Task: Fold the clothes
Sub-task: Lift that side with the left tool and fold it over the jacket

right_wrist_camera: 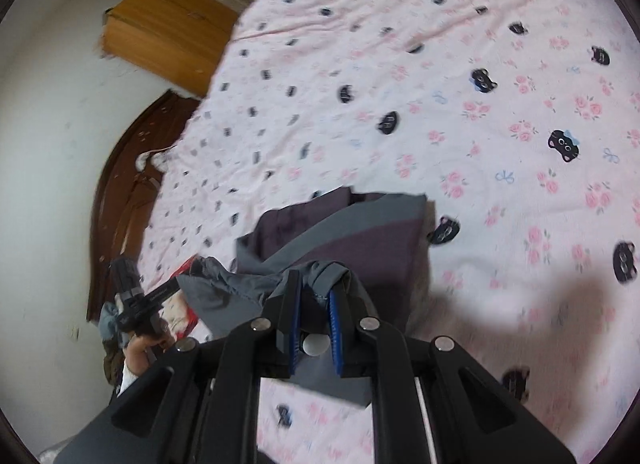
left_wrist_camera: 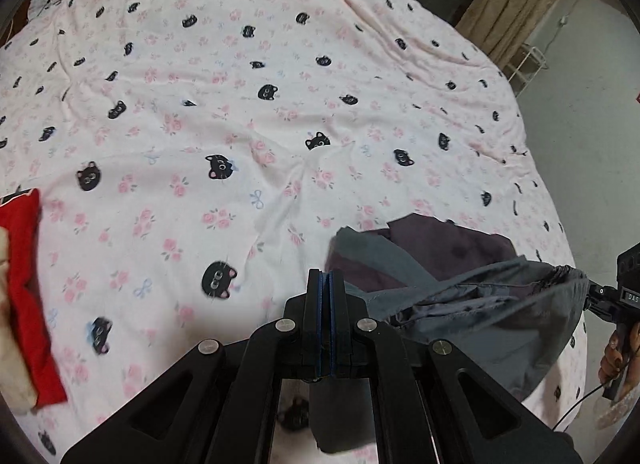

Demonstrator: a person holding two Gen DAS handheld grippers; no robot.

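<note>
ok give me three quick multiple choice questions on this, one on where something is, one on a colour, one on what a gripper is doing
1. Where does the red cloth lie in the left wrist view?
A. at the left edge of the bedsheet
B. on the wooden box
C. in the right gripper

2. What colour is the garment being carried?
A. yellow
B. grey and dark purple
C. white

3. What is the right gripper doing?
A. hanging open and empty
B. clamped on grey fabric
C. holding the red cloth

Answers: 1 A, the red cloth sits at the sheet's left edge. 2 B, grey panels over dark purple ones show in both views. 3 B, a fold of grey fabric is bunched between its blue pads.
</note>
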